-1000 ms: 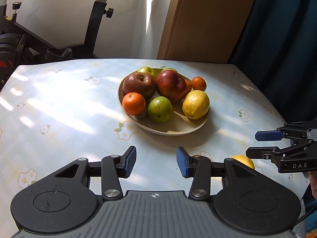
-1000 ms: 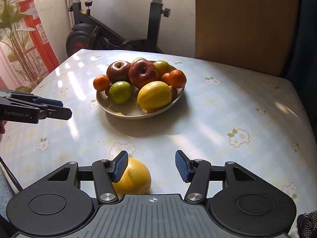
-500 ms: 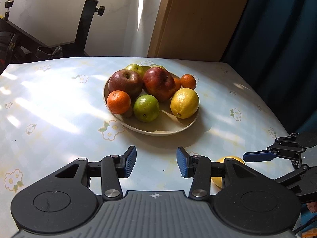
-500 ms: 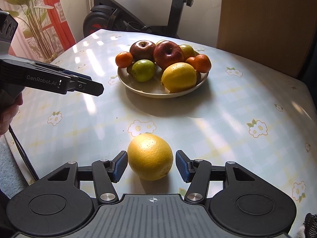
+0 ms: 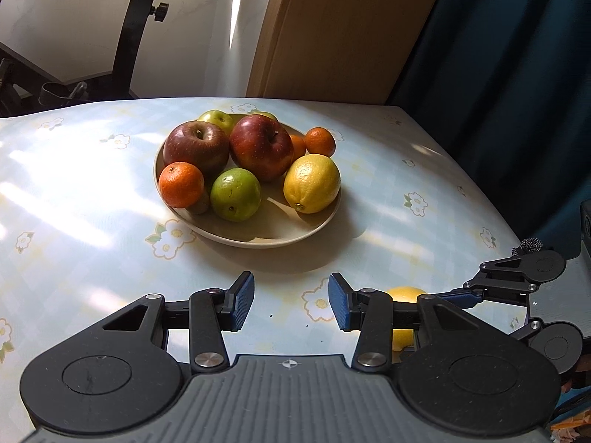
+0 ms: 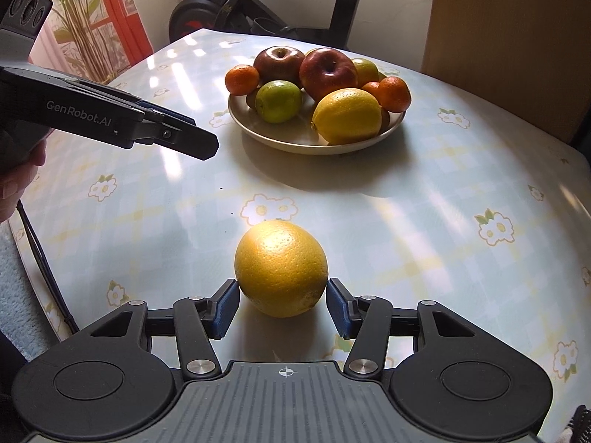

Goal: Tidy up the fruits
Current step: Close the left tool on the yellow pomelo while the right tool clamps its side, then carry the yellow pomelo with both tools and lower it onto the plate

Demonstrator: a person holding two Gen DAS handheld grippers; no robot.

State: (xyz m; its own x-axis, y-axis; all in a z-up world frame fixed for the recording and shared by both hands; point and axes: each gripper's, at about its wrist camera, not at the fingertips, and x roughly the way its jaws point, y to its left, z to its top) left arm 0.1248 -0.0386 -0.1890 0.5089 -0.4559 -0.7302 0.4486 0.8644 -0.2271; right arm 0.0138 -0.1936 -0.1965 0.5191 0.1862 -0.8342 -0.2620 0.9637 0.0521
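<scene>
A large yellow citrus (image 6: 281, 267) rests on the flowered tablecloth near the front edge. My right gripper (image 6: 282, 306) is open, its blue pads (image 6: 225, 308) flanking the fruit's near sides without a clear squeeze. In the left wrist view the same citrus (image 5: 404, 292) peeks out behind my own finger, with a right finger (image 5: 461, 298) over it. My left gripper (image 5: 291, 304) stands open and empty over bare cloth, seen side-on as the left gripper (image 6: 203, 142). The beige plate (image 5: 258, 244) holds two red apples, green apples, mandarins and a lemon (image 5: 312, 184).
An exercise bike (image 6: 347, 3) stands behind the table, a wooden panel (image 5: 343, 29) and dark blue curtain (image 5: 517, 74) to the right. A plant (image 6: 77, 18) is at the left. A hand (image 6: 18, 181) holds the left gripper. The table edge (image 6: 33, 258) runs close by.
The right gripper came down and forward, so the yellow citrus now sits between its fingertips. The left gripper turned slightly right, shifting the plate left in its view.
</scene>
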